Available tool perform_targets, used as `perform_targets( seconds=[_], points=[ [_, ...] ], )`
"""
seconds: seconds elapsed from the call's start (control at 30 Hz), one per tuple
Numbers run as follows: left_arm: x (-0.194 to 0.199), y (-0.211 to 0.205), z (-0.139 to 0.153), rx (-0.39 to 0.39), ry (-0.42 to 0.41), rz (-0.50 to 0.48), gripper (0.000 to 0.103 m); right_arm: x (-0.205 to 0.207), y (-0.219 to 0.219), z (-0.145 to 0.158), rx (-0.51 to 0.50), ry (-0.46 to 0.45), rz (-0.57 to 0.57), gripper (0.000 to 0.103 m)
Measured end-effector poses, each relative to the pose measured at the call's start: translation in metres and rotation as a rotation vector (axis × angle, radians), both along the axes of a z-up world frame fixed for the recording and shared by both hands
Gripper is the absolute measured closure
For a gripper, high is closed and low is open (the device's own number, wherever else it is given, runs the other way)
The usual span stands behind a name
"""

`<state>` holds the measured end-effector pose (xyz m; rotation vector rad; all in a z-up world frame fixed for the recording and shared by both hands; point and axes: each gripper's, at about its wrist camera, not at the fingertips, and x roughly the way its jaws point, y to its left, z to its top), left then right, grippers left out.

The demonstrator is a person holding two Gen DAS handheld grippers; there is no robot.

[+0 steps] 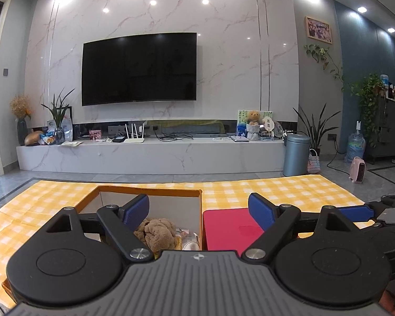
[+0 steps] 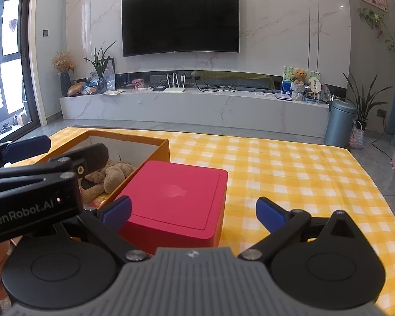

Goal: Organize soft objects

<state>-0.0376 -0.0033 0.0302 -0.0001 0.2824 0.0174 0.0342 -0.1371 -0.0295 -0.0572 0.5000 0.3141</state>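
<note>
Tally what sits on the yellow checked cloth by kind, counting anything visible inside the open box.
Open orange boxes: 1
Red lids or closed boxes: 1
Brown plush toys, inside the open box: 1
Packaged items beside the plush in the box: at least 1, partly hidden
Total: 4 visible, possibly more hidden in the box

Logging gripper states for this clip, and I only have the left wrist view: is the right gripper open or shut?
Observer: Open. The right gripper has its blue-padded fingers spread wide and empty, at the near edge of the closed red square box.
Operator: Is my left gripper down inside the open orange cardboard box?
Observer: It appears not. The left gripper hangs open above the orange cardboard box, over the brown plush toy lying inside.
</note>
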Motion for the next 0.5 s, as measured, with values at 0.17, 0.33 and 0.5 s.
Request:
perform_targets(
  seconds=[0.17, 0.33, 0.5],
  points=[
    [0.0003, -0.0017, -0.0004, 0.007, -0.001, 0.000, 0.003, 0.0003, -0.0002, -0.0003, -0.003, 0.001, -0.002, 0.004],
    [-0.0005, 0.0003, -0.0013, 0.002, 0.006, -0.003, 0.003, 0.0000, 0.0004, -0.0006, -0.009, 0.003, -0.004, 0.004],
    [0.0011, 0.0004, -0.0006, 0.004, 0.013, -0.004, 0.003, 0.0003, 0.0006, -0.0006, -0.010, 0.006, -0.004, 0.004]
  ],
)
